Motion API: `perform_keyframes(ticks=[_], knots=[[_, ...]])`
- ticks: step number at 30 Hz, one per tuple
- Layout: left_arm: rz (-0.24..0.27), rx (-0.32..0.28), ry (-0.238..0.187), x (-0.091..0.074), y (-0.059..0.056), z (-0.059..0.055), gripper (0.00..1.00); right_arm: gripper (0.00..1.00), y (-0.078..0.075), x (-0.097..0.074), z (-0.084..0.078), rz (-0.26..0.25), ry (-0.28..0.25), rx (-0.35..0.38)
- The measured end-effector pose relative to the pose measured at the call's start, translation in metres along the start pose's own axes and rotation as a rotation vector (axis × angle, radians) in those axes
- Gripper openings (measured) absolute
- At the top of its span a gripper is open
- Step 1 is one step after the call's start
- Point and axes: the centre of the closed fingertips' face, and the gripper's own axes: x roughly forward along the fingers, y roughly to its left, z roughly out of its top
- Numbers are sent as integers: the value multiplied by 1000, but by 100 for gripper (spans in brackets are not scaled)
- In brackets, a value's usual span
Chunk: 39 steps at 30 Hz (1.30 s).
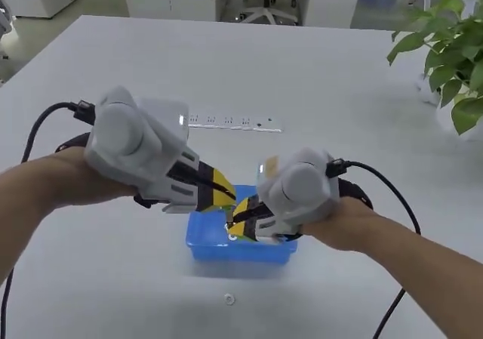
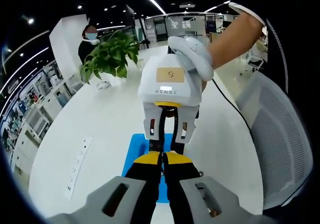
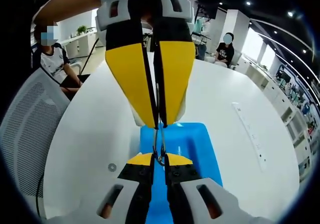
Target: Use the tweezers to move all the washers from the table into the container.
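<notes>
Tweezers, thin and metal (image 3: pixel 159 141), run straight along the yellow jaws of the left hand-held gripper (image 1: pixel 219 190), which are clamped flat on them. The tips point at the right hand-held gripper (image 1: pixel 243 228). The two meet nose to nose above the shallow blue plastic container (image 1: pixel 226 250). The right one's jaws are drawn close about the tweezer tips, but I cannot tell whether they pinch or merely bracket them. Something small sits at the tips, too fine to call.

Now the piece that matters. One small round metal washer (image 1: pixel 229 300) lies flat on the white tabletop (image 1: pixel 226 67), outside the container, just on the person's side of its near wall. From the tweezer tips it lies toward the person and down, almost in line with them. The right hand-held gripper looks the nearer of the two, by a whisker.

The likely obstacle is that near wall, which stands between tips and washer, and both gripper bodies crowd the same spot. The white power strip (image 1: pixel 234 121) and the green leafy plant (image 1: pixel 449 44) sit well apart on the far side.
</notes>
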Motion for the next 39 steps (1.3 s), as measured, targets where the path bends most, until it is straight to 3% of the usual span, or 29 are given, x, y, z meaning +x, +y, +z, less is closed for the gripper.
perform_keyframes(ticks=[25, 39], knots=[[-32, -51, 15, 27, 15, -35, 5, 10, -11, 33, -28, 49, 34, 43], [-32, -65, 9, 29, 17, -37, 6, 10, -11, 36, -30, 53, 38, 46]])
